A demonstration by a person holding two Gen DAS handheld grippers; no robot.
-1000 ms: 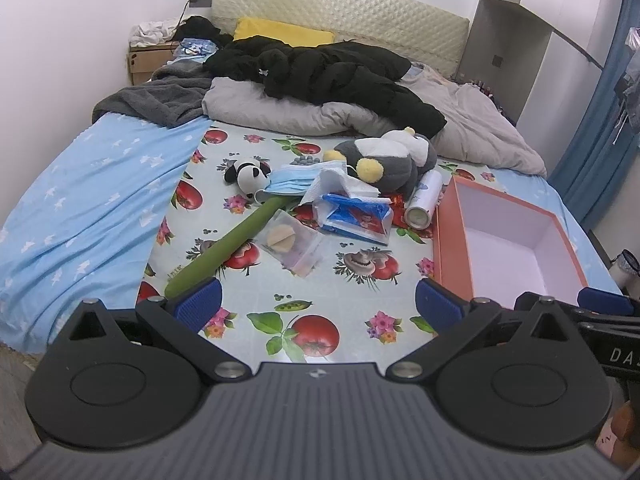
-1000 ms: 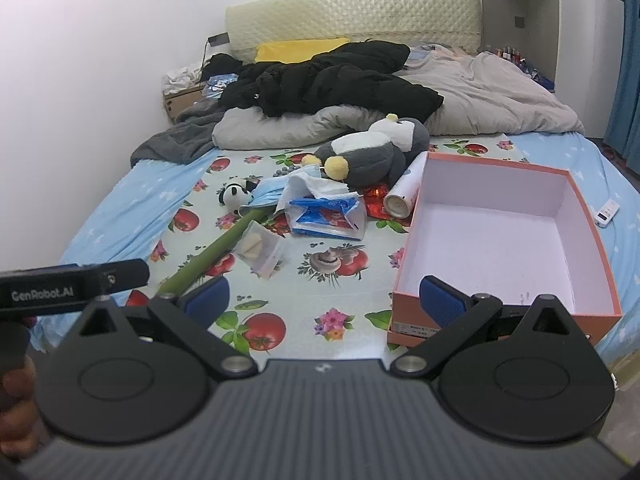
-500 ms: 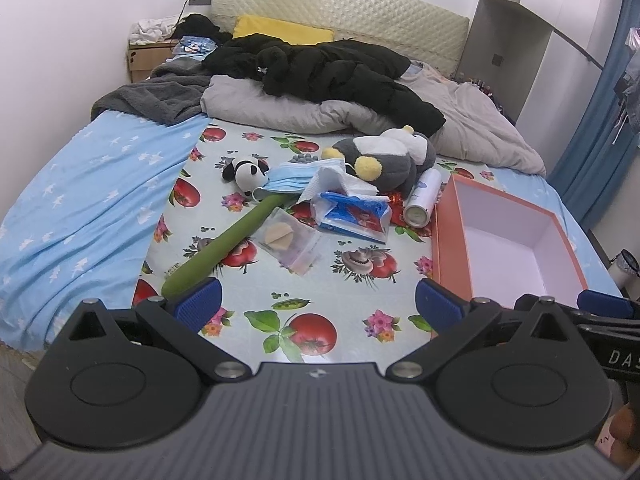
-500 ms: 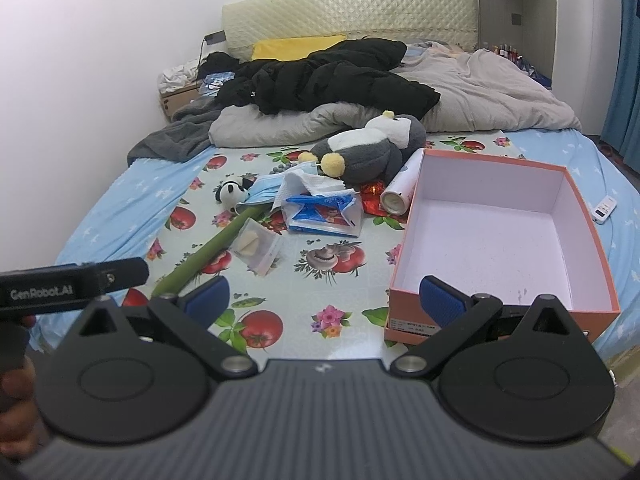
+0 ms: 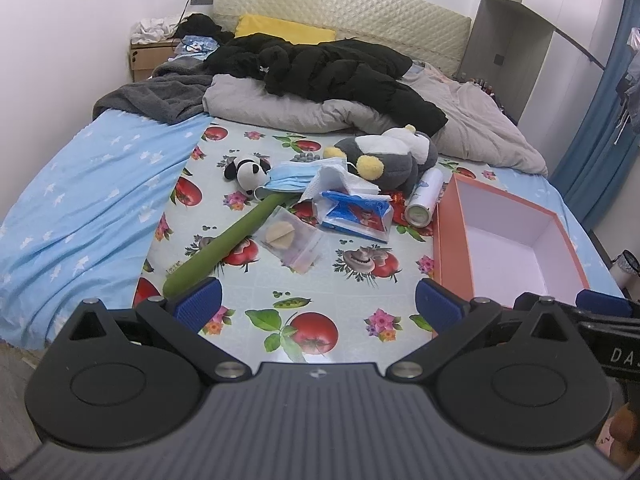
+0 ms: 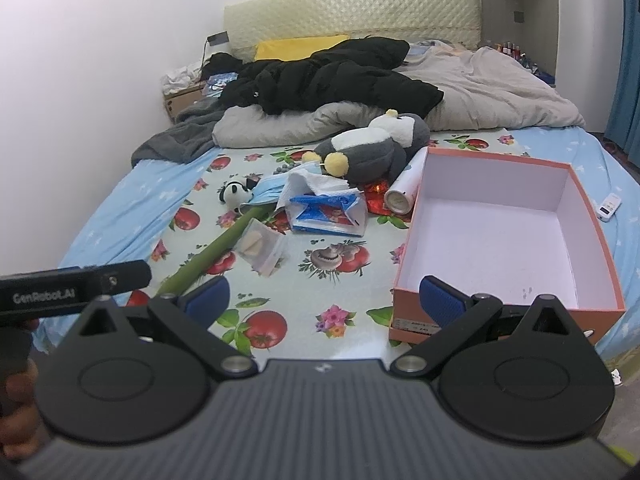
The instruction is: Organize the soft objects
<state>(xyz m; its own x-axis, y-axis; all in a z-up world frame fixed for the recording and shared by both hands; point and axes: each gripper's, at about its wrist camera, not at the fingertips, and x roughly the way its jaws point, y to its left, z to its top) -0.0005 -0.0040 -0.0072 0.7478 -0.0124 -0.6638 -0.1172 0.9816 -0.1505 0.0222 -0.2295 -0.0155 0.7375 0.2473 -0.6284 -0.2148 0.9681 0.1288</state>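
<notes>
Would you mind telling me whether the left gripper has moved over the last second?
Yes. The left gripper has eased forward over the bed: against its own fingers, the green tube and orange box sit lower and nearer than before. Its jaws stay open, holding nothing.

Bed (image 5: 84, 208) carries penguin plush (image 5: 384, 160); orange box (image 6: 508, 240); quilt (image 5: 280, 104).

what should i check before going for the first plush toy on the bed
1. Left gripper open, fingers apart, nothing held: ok.
2. Right gripper open, nothing held: ok.
3. Orange box empty and open-topped, ready to receive: ok.
4. Panda plush reachable: not ok, a blue face mask lies against it.
5. Penguin plush top uncovered: ok, though a white spray can lies right beside it.
6. Whether the green tube is soft: cannot tell.
</notes>
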